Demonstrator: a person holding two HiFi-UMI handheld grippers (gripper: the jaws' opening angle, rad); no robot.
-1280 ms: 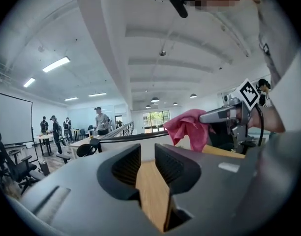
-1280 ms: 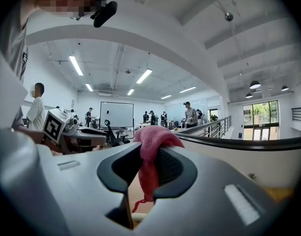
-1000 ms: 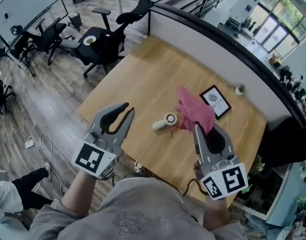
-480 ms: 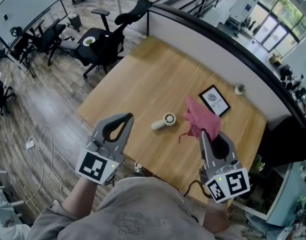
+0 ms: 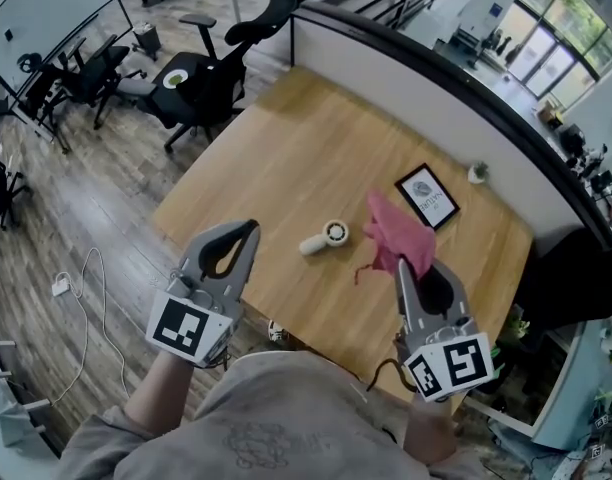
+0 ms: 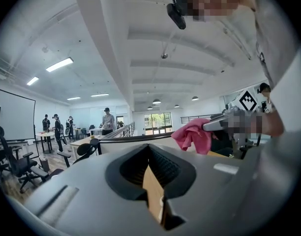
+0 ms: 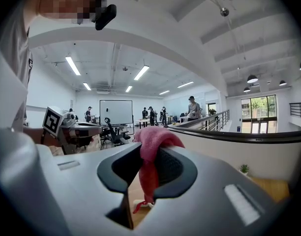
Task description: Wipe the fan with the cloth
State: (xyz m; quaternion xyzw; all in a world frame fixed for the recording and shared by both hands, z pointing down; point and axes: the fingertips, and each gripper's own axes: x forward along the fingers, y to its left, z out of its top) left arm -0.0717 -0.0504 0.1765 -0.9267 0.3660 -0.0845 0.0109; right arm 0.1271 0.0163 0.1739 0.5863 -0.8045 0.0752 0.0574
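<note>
A small white fan [image 5: 324, 237] lies on its side on the wooden bench [image 5: 286, 138]. The pink cloth [image 5: 398, 236] hangs just to the right of the fan and does not touch it. The right hand-held gripper [image 5: 400, 265] has its jaws clamped tight on the cloth (the cloth bunches up over the tips, and a thin red thread dangles down). The left hand-held gripper [image 5: 252, 228] is to the left of the fan, nearer the person. Its jaws are pressed together with nothing between them. Behind the fan and further right, a black picture frame [image 5: 427, 196] lies flat. A tiny plant [image 5: 477, 175] stands past it, by the low wall. Far behind the fan, on the left, a black chair [image 5: 221, 73] stands on the floor.
</note>
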